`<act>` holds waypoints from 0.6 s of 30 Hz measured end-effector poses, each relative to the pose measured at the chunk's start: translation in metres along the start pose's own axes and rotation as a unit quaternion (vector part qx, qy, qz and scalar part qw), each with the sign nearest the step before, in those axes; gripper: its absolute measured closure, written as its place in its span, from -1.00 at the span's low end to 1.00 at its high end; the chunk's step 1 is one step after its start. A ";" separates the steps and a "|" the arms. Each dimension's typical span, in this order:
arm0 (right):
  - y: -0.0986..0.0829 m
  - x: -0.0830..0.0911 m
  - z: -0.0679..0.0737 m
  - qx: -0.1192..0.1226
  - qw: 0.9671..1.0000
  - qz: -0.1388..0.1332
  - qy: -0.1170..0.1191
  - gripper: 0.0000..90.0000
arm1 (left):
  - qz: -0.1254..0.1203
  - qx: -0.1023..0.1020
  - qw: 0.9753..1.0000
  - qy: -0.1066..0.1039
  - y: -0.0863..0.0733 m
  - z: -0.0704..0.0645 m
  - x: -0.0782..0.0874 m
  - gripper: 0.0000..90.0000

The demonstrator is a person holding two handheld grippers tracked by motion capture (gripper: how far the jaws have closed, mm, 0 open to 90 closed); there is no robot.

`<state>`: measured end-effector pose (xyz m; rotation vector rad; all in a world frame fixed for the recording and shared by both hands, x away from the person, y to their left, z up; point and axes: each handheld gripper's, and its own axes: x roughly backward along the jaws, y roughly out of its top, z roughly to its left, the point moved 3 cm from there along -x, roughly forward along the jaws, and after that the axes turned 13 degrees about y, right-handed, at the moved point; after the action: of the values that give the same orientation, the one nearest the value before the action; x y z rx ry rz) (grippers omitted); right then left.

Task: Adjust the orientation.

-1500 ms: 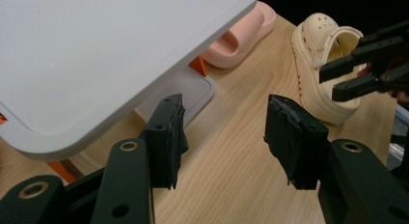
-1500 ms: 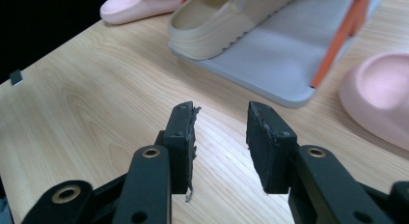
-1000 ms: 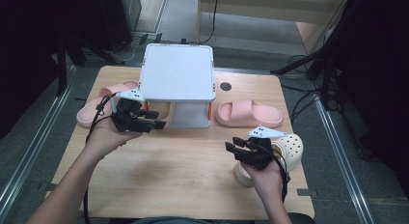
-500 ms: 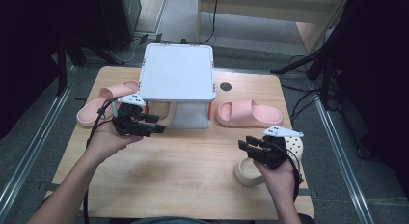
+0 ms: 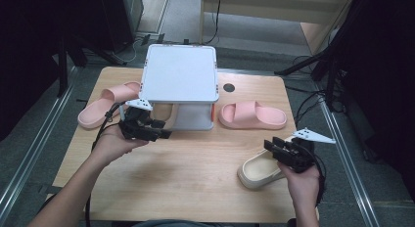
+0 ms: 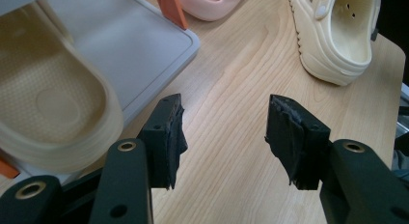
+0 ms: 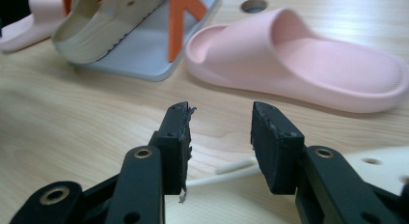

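From the high view, the right gripper [image 5: 279, 149] hovers over the cream clog [image 5: 262, 169], which lies just below its jaws, long axis slanting toward the table edge; the left gripper [image 5: 156, 130] sits before the white rack [image 5: 181, 80]. In the left gripper view, the jaws stand apart and empty; a second cream clog [image 6: 53, 113] lies in the rack's lower shelf left of them. In the right gripper view, the jaws gape over the clog's pale rim; a pink slide [image 7: 308, 64] lies beyond.

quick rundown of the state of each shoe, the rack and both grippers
left gripper: open, empty, by the rack's front
right gripper: open, empty, over the cream clog
cream clog: on the table, upright, outside the rack
racked clog: on the rack's lower shelf
rack: upright, top shelf bare
right pink slide: flat on the table, right of the rack
left pink slide: flat on the table, left of the rack
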<state>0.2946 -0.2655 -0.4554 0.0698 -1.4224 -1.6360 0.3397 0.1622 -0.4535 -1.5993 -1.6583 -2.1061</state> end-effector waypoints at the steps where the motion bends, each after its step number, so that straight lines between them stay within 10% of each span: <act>1: 0.000 0.004 -0.002 -0.001 1.000 -0.004 -0.004 0.32 | 0.000 0.000 1.000 0.000 0.000 0.000 0.000 0.05; 18: -0.016 0.020 -0.032 -0.041 0.998 -0.006 -0.050 0.22 | 0.013 -0.016 1.000 -0.015 0.006 -0.005 -0.015 0.05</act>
<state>0.2920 -0.3043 -0.4688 -0.0513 -1.4303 -1.7256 0.3463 0.1479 -0.4595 -1.6595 -1.6109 -2.1176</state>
